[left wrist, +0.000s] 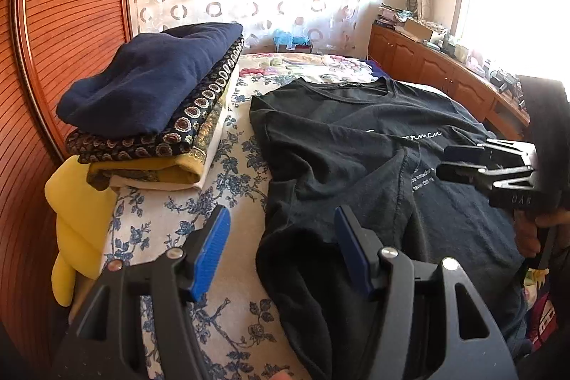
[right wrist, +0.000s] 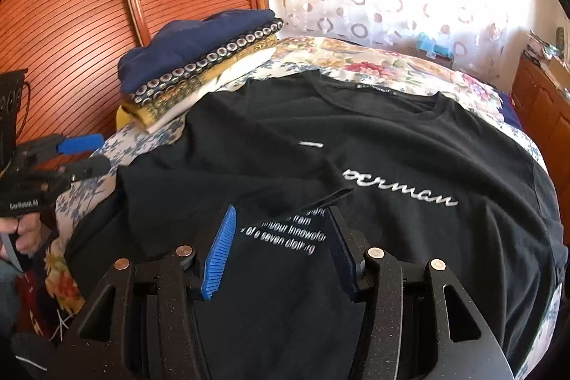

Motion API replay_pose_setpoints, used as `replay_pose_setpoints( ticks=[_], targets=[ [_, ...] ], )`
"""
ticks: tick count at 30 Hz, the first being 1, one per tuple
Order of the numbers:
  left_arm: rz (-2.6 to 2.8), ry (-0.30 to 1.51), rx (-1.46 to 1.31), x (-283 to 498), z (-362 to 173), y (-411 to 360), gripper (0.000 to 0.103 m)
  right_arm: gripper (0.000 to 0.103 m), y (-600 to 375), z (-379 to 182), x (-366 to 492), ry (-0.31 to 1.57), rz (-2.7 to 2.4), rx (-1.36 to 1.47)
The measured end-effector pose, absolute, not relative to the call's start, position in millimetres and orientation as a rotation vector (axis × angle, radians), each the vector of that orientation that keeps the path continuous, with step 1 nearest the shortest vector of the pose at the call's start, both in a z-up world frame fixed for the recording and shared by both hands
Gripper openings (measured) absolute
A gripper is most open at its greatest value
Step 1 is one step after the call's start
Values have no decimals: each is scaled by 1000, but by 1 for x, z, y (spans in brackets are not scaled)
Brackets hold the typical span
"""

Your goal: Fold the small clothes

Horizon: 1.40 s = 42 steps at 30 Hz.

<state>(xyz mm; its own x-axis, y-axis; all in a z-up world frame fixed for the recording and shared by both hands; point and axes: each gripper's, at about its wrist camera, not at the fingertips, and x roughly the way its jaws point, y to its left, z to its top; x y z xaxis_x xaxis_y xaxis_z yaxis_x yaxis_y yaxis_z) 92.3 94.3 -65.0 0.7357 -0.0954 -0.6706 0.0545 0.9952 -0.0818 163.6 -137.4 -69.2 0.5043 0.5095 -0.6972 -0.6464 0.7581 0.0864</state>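
Left wrist view: a black T-shirt [left wrist: 359, 145] is spread face up on a floral bedspread [left wrist: 221, 209], its left sleeve folded in over the chest. A stack of folded clothes [left wrist: 153, 102] sits beside the shirt's left edge, against a wooden headboard [left wrist: 71, 24]. A bare strip of bedspread is left between stack and shirt. The left gripper [left wrist: 281, 248] is held tilted down over the shirt's left hem, jaws parted, nothing clamped. The right gripper [right wrist: 281, 248] is angled down above the printed lettering, jaws apart and released; a hand [right wrist: 25, 234] is seen at the left edge
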Motion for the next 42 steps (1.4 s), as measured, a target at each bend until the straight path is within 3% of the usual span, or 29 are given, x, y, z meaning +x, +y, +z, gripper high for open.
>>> replay_pose_setpoints(
  ticks=[16, 24, 33, 40, 42],
  targets=[
    [-197, 732, -38, 107, -64, 34, 61, 52, -305, -52, 198, 741, 340, -140],
    [-238, 771, 19, 129, -73, 1, 61, 52, -406, -63, 244, 824, 176, -44],
    [-226, 835, 44, 157, -86, -5, 61, 52, -439, -86, 282, 937, 151, 88],
    [-218, 891, 61, 172, -103, -7, 61, 41, -447, -89, 299, 988, 178, 213],
    [-218, 894, 67, 174, -106, -6, 61, 29, -445, -88, 299, 988, 196, 220]
  ],
)
